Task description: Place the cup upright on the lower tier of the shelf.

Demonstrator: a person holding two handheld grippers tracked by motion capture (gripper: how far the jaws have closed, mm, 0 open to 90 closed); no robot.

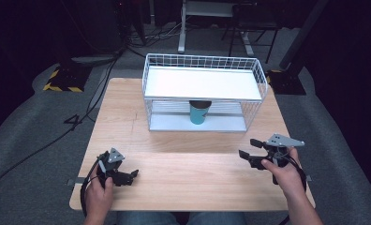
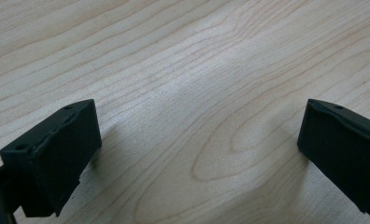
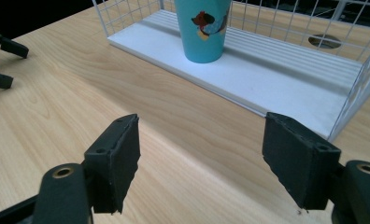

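While the teal printed cup (image 3: 202, 29) is standing on the white wire rack's (image 1: 203, 85) lower shelf, we are holding both the left tool (image 1: 129, 177) and the right tool (image 3: 201, 161) released and empty over the pale wooden desk (image 1: 188, 180).

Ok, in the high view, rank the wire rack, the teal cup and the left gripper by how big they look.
1. wire rack, by far the largest.
2 and 3. left gripper and teal cup look about alike; the gripper sits nearer the camera, so I won't rank them.

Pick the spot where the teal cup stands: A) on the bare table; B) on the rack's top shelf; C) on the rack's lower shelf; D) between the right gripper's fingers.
C: the teal cup stands upright on the lower shelf of the white wire rack, under the top shelf.
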